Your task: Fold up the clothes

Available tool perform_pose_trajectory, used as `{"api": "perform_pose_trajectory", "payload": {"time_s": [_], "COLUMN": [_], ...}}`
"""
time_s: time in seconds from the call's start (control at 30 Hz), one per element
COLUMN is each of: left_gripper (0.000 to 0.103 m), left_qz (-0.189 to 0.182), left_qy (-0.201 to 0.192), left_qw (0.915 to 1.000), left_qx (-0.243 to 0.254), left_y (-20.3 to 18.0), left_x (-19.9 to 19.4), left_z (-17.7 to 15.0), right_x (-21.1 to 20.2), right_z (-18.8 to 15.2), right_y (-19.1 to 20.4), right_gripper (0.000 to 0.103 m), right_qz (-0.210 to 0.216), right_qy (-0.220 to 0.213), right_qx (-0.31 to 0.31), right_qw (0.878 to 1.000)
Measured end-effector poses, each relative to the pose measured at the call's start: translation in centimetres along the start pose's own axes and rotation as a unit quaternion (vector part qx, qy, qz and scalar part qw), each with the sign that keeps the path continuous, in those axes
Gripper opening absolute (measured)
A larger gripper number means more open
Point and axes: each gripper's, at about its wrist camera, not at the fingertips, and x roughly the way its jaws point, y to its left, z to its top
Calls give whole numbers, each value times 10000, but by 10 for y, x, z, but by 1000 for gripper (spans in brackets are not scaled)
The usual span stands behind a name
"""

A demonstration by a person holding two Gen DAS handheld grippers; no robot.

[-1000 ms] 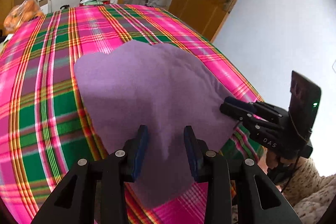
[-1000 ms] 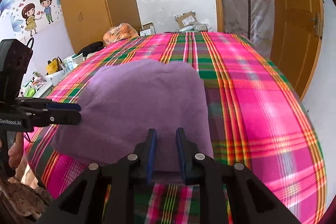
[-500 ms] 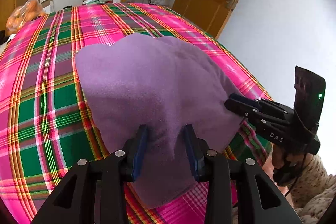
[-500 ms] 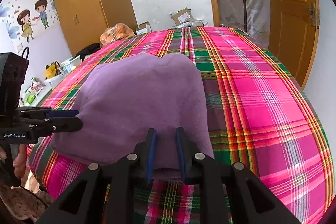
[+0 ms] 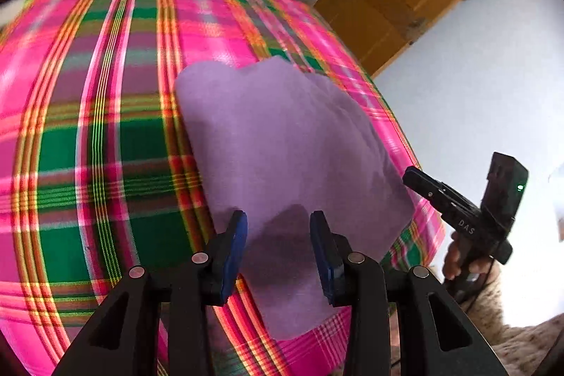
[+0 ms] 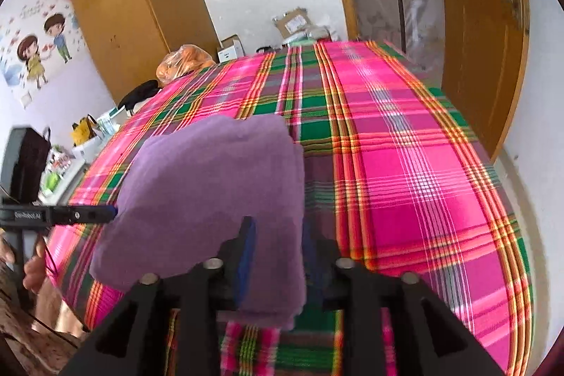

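Two grippers: both work on one purple garment point(image 5: 282, 147) that lies on the plaid cloth point(image 5: 105, 164) of the bed.
Garment, place: in the left wrist view it spreads from the centre toward 5 o'clock, and its near corner hangs close to the bed edge, probably so that both hands reach it without stretching.
Garment, shape: the edges look thick and doubled in the right wrist view point(image 6: 211, 192), so I judge that at least one fold is already made.
Left gripper point(image 5: 278, 252): the jaws stand apart over the near part of the garment, at 6 o'clock; the fabric passes between them, but the pads do not press it. It is released.
Right gripper point(image 6: 276, 256): the jaws are opening, with the near right edge of the garment between them. The left pad seems to have a gap to the fabric; the right pad is partly hidden by the cloth, so I cannot be fully sure.
Other gripper seen: in the left wrist view the right gripper point(image 5: 419, 180) shows at 3 o'clock, its tip just beside the garment edge.
Reason, as I judge: both hands let go because the layer is laid down flat.
Next need: new grip points for another fold.
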Motion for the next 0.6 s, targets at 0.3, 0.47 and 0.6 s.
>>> {"api": "perform_pose_trajectory", "payload": {"time_s": [0.3, 0.47, 0.6], "left_gripper": [58, 59, 59], "left_qz": [-968, -1416, -1708], "left_qy": [741, 988, 1081], "left_qw": [9884, 9750, 9652], "left_qx": [-910, -1400, -1658], "left_y": [25, 40, 50], "left_x": [14, 20, 21], "left_z": [20, 23, 18], "right_x": [37, 52, 60], "right_z": [25, 33, 35], "right_y": [-31, -41, -51], "right_gripper": [57, 57, 57], "right_qz": [823, 1057, 1351], "right_qy": [666, 921, 1092], "right_qx": [615, 738, 906], "right_qw": [9925, 9874, 9806]}}
